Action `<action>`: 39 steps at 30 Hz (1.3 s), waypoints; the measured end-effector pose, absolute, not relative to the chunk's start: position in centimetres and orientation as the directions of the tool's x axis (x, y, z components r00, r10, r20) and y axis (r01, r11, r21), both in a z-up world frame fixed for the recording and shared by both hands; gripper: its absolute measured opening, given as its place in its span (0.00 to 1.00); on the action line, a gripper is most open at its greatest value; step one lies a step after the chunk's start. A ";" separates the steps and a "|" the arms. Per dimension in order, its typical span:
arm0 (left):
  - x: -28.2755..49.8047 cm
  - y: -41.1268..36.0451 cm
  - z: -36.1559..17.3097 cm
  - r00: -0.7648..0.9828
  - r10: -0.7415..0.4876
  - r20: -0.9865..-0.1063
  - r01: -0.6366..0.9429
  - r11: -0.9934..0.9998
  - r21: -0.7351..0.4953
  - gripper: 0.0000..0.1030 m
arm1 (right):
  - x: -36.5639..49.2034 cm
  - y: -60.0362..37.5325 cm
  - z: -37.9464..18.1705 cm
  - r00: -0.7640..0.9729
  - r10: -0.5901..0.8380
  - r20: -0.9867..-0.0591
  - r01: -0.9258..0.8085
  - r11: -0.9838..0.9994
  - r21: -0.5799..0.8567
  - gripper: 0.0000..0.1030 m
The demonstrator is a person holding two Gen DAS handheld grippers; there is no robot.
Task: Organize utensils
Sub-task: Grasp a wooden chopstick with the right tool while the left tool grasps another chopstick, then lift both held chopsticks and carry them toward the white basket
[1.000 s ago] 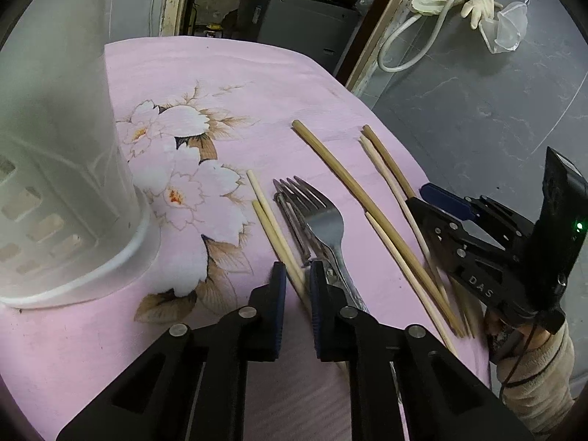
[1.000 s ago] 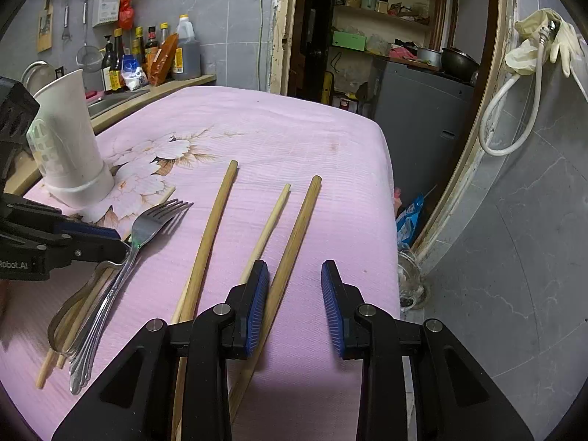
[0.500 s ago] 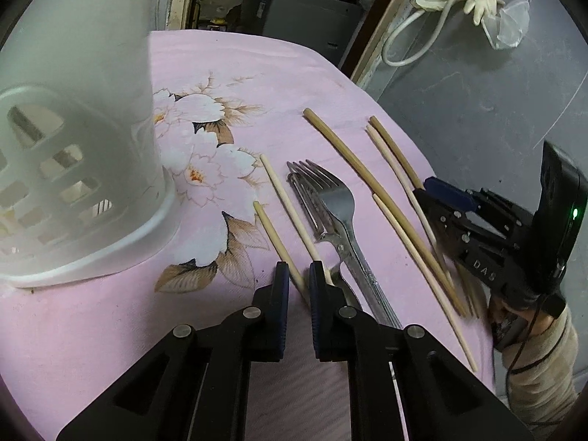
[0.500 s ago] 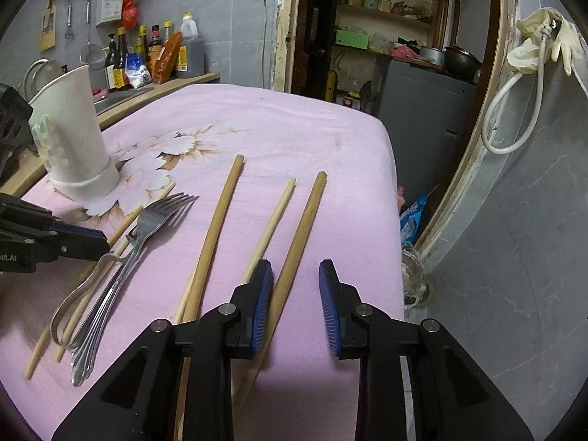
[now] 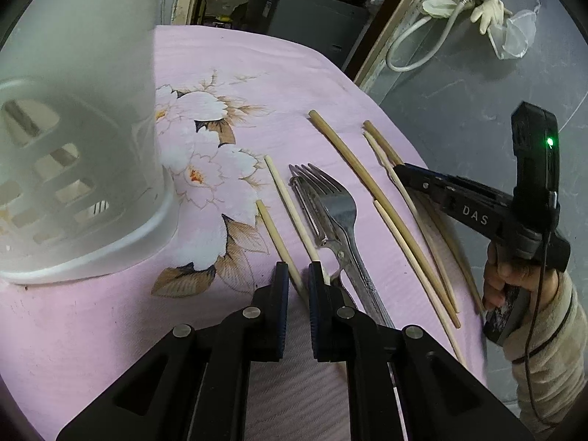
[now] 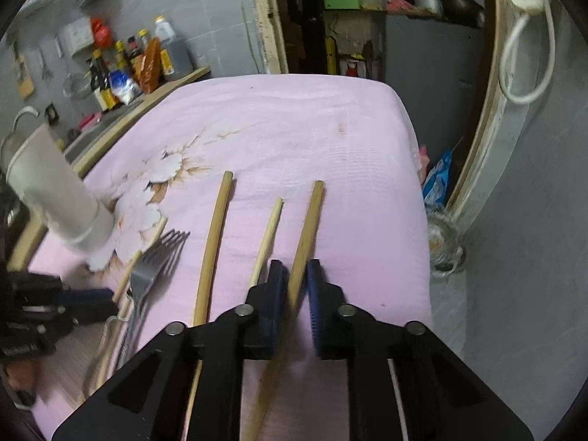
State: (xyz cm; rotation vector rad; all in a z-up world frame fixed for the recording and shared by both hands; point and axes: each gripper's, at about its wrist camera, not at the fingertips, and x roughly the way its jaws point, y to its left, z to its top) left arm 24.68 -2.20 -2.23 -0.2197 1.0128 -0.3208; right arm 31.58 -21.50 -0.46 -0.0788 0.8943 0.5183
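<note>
1. The utensils lie spread on a pink flowered cloth (image 5: 257, 73) that covers the table: a metal fork (image 5: 338, 205) with a peeler (image 5: 312, 217) tucked against its left side, and several loose chopsticks on either side of them.
2. Left of the fork lie two pale chopsticks, a short-looking one (image 5: 273, 233) and a longer one (image 5: 290, 209), both running toward the left gripper.
3. Right of the fork a thick brown chopstick (image 5: 352, 161) crosses the cloth diagonally, with a thinner pale one (image 5: 404, 253) just beside its lower end.
4. The left gripper (image 5: 297, 286) has its jaws drawn in narrow and closing around the near end of the short-looking chopstick; whether the pads actually press it cannot be told.
5. In the right wrist view, the right gripper (image 6: 297, 286) is closing, its blue pads against a thick brown chopstick (image 6: 307, 235) that runs up between them.
6. Just left of that stick lie a thinner pale chopstick (image 6: 268, 235) and a long curved brown one (image 6: 213, 242), all three roughly parallel.
7. A white slotted utensil holder (image 5: 73, 169) stands on the cloth well to the left of the fork.
8. A person's hand (image 5: 514, 279) in a light sleeve grips the right gripper's handle at the table's right edge.
</note>
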 end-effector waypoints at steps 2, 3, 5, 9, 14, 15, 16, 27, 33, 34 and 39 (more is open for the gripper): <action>24.4 -2.2 -2.1 0.492 -0.361 -0.792 0.158 0.932 -0.326 0.04 | 30.9 -21.7 -0.2 0.526 0.406 -0.747 -0.457 0.876 0.154 0.06; 24.2 -2.1 -2.0 0.492 -0.363 -0.791 0.160 0.931 -0.328 0.03 | 30.6 -21.8 -0.2 0.531 0.412 -0.740 -0.454 0.876 0.161 0.06; 23.6 -1.9 -1.9 0.494 -0.369 -0.788 0.165 0.929 -0.332 0.02 | 29.9 -22.0 0.1 0.535 0.431 -0.727 -0.459 0.870 0.178 0.05; 22.9 -1.8 -1.7 0.496 -0.380 -0.781 0.183 0.925 -0.334 0.02 | 27.5 -21.9 1.0 0.563 0.469 -0.680 -0.482 0.855 0.191 0.05; 21.1 -0.9 -0.7 0.531 -0.405 -0.744 0.204 0.914 -0.352 0.02 | 24.9 -21.7 2.1 0.579 0.531 -0.619 -0.519 0.825 0.222 0.05; 20.6 -0.7 -0.3 0.552 -0.408 -0.727 0.212 0.912 -0.351 0.02 | 24.3 -21.6 2.5 0.586 0.543 -0.602 -0.528 0.819 0.225 0.05; 20.1 -0.6 0.1 0.572 -0.405 -0.713 0.218 0.913 -0.344 0.02 | 23.9 -21.5 2.8 0.595 0.548 -0.588 -0.533 0.817 0.222 0.05; 17.0 0.9 1.8 0.661 -0.394 -0.638 0.237 0.917 -0.321 0.02 | 20.1 -18.7 4.8 0.651 0.628 -0.426 -0.593 0.771 0.231 0.05; 15.4 4.8 1.2 0.627 -0.325 -0.708 0.115 0.938 -0.328 0.02 | 19.9 -16.1 3.1 0.494 0.716 -0.493 -0.630 0.686 0.366 0.05; 15.0 5.5 1.1 0.628 -0.309 -0.714 0.093 0.941 -0.326 0.02 | 19.8 -15.7 2.8 0.462 0.730 -0.504 -0.634 0.669 0.388 0.05; 13.6 7.9 0.4 0.609 -0.266 -0.747 0.018 0.946 -0.323 0.02 | 19.1 -13.7 1.2 0.329 0.744 -0.582 -0.651 0.625 0.431 0.05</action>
